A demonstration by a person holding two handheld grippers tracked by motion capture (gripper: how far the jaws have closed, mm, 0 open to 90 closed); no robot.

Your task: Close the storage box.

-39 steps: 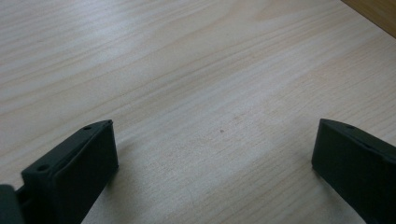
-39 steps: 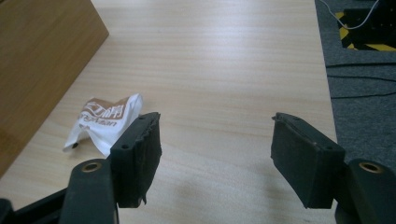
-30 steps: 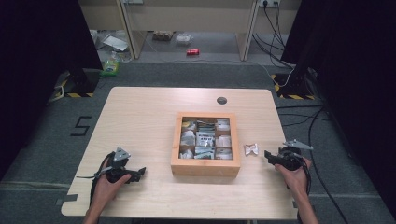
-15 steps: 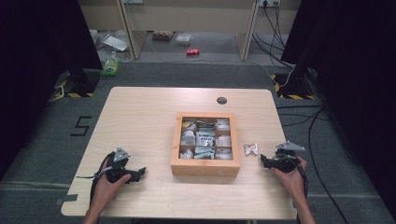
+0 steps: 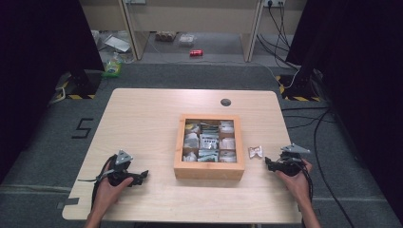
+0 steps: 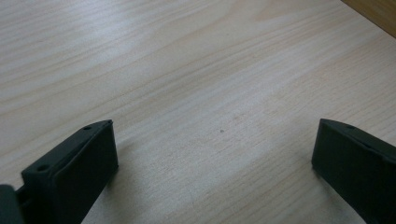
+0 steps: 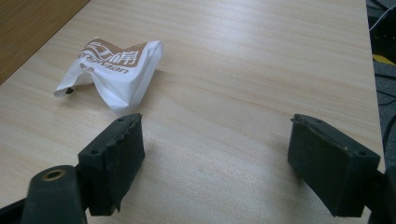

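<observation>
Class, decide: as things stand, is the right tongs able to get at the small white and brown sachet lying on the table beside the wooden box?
Probably yes. The right tongs stand open, close to the white and brown sachet, with bare light wooden table between them.

Even overhead light brightens the table [image 5: 142, 123] (surroundings stay dark), with soft shadows and mild blur.
</observation>
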